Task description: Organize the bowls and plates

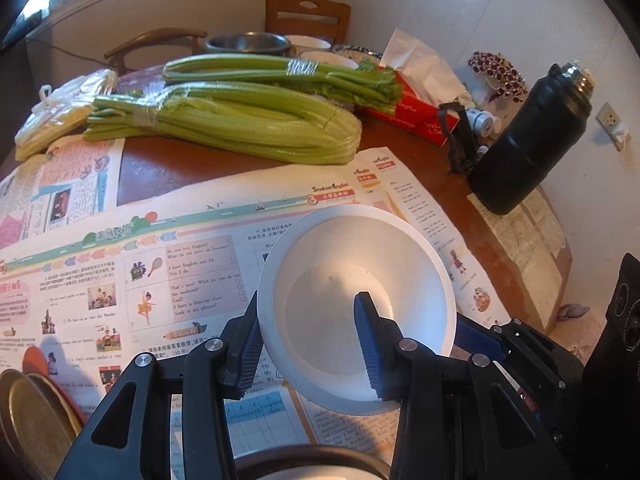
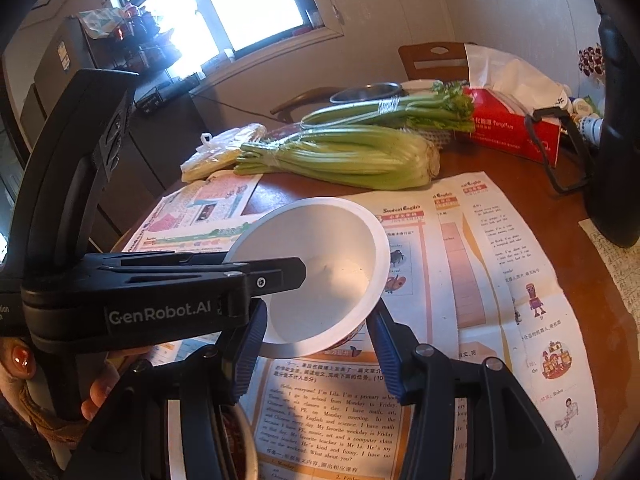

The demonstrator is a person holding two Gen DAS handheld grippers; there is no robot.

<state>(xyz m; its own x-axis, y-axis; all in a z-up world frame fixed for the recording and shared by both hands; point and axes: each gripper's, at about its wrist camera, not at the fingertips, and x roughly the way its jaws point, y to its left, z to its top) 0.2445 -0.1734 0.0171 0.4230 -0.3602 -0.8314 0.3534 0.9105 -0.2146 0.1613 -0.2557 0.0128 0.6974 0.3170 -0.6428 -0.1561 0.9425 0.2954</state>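
A white bowl (image 1: 360,280) is tilted above the newspaper-covered table (image 1: 192,248). My left gripper (image 1: 308,344) is shut on the bowl's near rim, one finger inside the bowl and one outside. In the right wrist view the same bowl (image 2: 320,264) hangs in the left gripper, whose black finger (image 2: 276,276) reaches into it from the left. My right gripper (image 2: 316,356) is open just below and in front of the bowl, empty. Brass-coloured plates (image 1: 32,412) lie at the lower left. A round dish (image 2: 240,440) sits under the right gripper.
Two celery bunches (image 1: 240,120) lie across the middle of the table. A red tissue box (image 1: 416,108), a black thermos (image 1: 524,140), a metal bowl (image 1: 248,42) and more dishes stand at the back. Wooden chairs (image 1: 308,12) are behind the table.
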